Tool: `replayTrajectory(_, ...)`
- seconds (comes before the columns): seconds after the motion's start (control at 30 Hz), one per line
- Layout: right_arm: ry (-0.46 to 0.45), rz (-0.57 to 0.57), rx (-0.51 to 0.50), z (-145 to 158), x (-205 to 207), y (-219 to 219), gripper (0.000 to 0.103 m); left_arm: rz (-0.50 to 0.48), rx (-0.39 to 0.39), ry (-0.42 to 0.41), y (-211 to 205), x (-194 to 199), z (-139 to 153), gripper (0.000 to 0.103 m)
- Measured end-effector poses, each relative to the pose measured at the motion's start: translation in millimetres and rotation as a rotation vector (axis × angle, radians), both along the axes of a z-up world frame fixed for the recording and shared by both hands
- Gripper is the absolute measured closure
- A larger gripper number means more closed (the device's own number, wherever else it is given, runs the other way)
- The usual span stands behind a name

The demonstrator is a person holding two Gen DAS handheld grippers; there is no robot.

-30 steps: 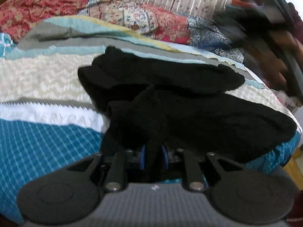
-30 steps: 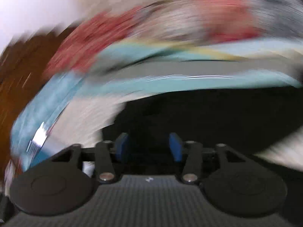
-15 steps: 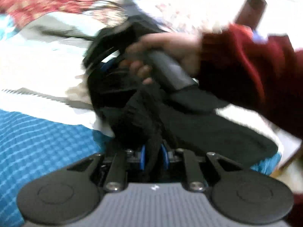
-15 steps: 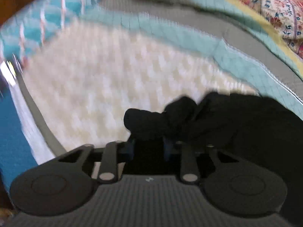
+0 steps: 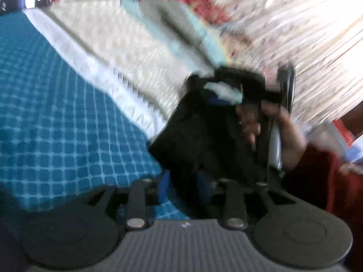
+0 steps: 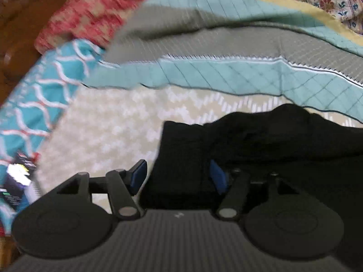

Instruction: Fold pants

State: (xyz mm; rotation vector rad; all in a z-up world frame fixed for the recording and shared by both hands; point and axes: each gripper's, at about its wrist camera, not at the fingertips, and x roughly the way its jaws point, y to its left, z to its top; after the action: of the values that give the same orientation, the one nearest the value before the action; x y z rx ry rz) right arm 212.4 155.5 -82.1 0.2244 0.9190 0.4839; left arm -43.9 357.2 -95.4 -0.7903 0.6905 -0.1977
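1. While motion blur is smearing much of both views, the quilted bedspread (image 6: 127, 127) is filling nearly everything, running in bands of deep blue check, white, cream zigzag, pale teal and grey. Open cream cloth is lying to the left of the garment in the right wrist view, and blue check is spreading wide on the left in the left wrist view.
2. Red and floral patterned bedding (image 6: 95, 20) is piling along the far edge of the bed, with brown wood (image 6: 20, 22) showing beyond it at the far left. A striped pale curtain (image 5: 306, 45) is hanging at the far right in the left wrist view.
3. The black pants (image 6: 261, 145) are lying bunched on the cream band, their left edge folded fairly straight and a rumpled ridge rising toward the far right.
4. The right gripper (image 6: 177, 176) is standing parted after just opening, blue pads apart; black cloth is lying between them, and the left pad is clear of it.
5. The left gripper (image 5: 181, 185) has just been opening too; a fold of the pants is passing between its blue pads, but blur is hiding whether they are pressing on it.
6. A hand (image 5: 279, 136) with a dark red sleeve (image 5: 317, 181) is gripping the right gripper's handle over the pants.
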Motion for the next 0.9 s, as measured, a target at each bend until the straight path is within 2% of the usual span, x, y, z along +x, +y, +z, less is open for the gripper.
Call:
replayTrajectory(0.1, -0.038, -0.012, 0.114, 26, -15, -50, 0.039, 0.055, 0.010, -0.070, 21, -15, 21, 0.065)
replayTrajectory(0.2, -0.090, -0.053, 0.145, 42, -28, -114, 0.042, 0.072, 0.148, -0.105, 27, 8, 49, 0.065)
replayTrajectory(0.3, -0.137, -0.174, 0.051, 48, -38, -202, 0.057, 0.019, 0.416, -0.122, -5, 60, 84, 0.065)
replayTrajectory(0.37, -0.128, -0.283, -0.029, 49, -38, -268, 0.059, -0.084, 0.594, -0.144, -44, 102, 99, 0.057)
replayTrajectory(0.43, -0.113, -0.444, -0.068, 52, -36, -343, 0.058, -0.190, 0.765, -0.169, -89, 145, 104, 0.057)
replayTrajectory(0.57, -0.055, -0.776, -0.099, 55, -19, -485, 0.054, -0.369, 0.907, -0.170, -156, 211, 91, 0.055)
replayTrajectory(0.63, -0.008, -0.877, -0.078, 50, -3, -536, 0.044, -0.414, 1.001, -0.175, -184, 240, 76, 0.054)
replayTrajectory(0.67, 0.020, -0.920, -0.052, 44, 5, -556, 0.042, -0.427, 1.026, -0.178, -191, 246, 70, 0.054)
replayTrajectory(0.8, 0.121, -1.000, -0.021, 16, 42, -600, 0.041, -0.468, 1.080, -0.107, -207, 281, 35, 0.051)
replayTrajectory(0.9, 0.208, -1.010, -0.153, -10, 70, -605, 0.041, -0.485, 1.099, -0.055, -209, 295, 14, 0.052)
